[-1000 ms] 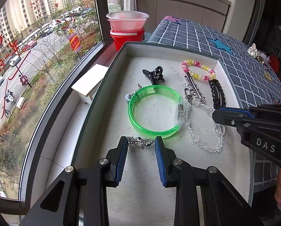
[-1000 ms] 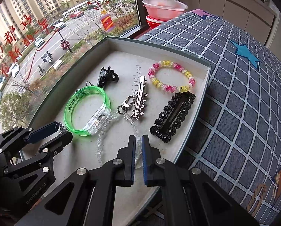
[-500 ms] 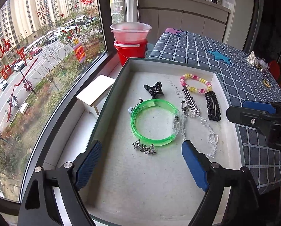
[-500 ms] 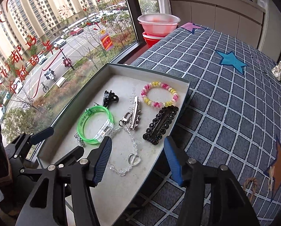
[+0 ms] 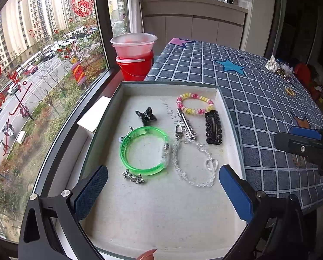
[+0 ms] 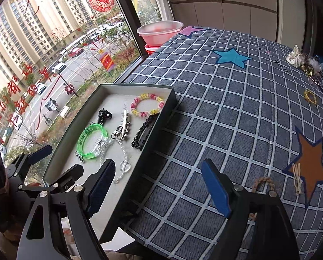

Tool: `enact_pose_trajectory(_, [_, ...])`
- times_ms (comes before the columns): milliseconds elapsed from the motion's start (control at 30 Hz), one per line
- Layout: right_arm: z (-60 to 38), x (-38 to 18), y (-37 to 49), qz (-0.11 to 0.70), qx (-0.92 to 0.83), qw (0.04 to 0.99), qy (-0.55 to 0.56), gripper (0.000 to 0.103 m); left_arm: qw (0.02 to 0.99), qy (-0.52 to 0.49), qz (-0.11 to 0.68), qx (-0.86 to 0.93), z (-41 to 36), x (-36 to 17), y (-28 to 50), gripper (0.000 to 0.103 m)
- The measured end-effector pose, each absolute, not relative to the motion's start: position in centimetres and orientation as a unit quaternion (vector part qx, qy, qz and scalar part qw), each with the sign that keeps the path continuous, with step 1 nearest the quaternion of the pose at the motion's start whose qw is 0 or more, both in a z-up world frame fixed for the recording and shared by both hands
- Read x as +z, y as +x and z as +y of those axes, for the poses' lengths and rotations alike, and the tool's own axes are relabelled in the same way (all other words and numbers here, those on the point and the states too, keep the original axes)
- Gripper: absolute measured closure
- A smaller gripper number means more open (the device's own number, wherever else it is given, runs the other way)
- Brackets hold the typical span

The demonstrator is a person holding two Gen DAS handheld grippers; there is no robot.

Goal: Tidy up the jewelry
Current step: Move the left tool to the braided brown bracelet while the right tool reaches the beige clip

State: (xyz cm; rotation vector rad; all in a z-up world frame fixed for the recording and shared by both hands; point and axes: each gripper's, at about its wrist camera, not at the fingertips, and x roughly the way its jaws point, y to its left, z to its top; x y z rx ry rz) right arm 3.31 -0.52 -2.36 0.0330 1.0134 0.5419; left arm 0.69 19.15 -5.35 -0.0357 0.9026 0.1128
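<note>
Left wrist view: the left tongs (image 5: pixel 161 191) stand wide apart over the near part of the grey tray (image 5: pixel 170 84), their jaws having just been opening, with nothing between the blue pads. Inside the tray, the green bangle (image 5: pixel 144 150) lies near the middle. A small silver chain piece (image 5: pixel 133 177) lies just beside the bangle's near edge. The clear bead chain (image 5: pixel 195 164) with its heart charm loops to the right of the bangle. Beyond the bangle lie a black claw clip (image 5: pixel 146 115), a silver hair clip (image 5: pixel 186 124), a black barrette (image 5: pixel 214 127) and, farthest, a pink and yellow bead bracelet (image 5: pixel 195 104). The right tongs (image 5: pixel 302 144) show to the right of the tray, over the checked tabletop (image 5: pixel 258 99). A red bucket (image 5: pixel 134 69) with a clear bowl stands beyond the tray by the window.

Right wrist view: the right tongs (image 6: pixel 159 188) are also spread wide, having just been opening, and hold nothing; they hang over the tray's right wall (image 6: pixel 159 127) and the checked cloth. The left tongs (image 6: pixel 53 162) appear at the tray's near left corner. The bangle (image 6: pixel 92 140) and bead chain (image 6: pixel 122 162) rest inside the tray. Well apart from the tray, on the tabletop, lie a brown braided band (image 6: pixel 264 183), pale hair ties (image 6: pixel 297 177), a gold ring-shaped piece (image 6: pixel 310 97) and a heap of ornaments (image 6: pixel 302 61).
</note>
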Motion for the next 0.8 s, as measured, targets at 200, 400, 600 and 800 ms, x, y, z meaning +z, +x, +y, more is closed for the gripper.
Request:
enact_pose_trajectory(200, [-6.7,-2.6,2.6,0.480,0.206,0.852,0.040,0.019,0.905,0.011,0.425,0.020,14.4,-3.6,1.1,0.000])
enact_pose_trajectory(400, [-14.0,-3.9,1.9,0.489,0.135,0.859,0.074,0.019,0.899,0.011,0.438,-0.026,9.7,-3.4,2.4,0.000])
enact_pose_trajectory(600, [-19.3,-5.4,1.6,0.497,0.081,0.859,0.093,0.019,0.882,0.013,0.467,-0.058,5.1,-4.4,3.4,0.000])
enact_pose_trajectory(800, [-21.7,-6.4,1.9,0.503,0.056,0.858,0.087,0.019,0.872,0.028,0.483,-0.074,1.5,-5.6,4.4,0.000])
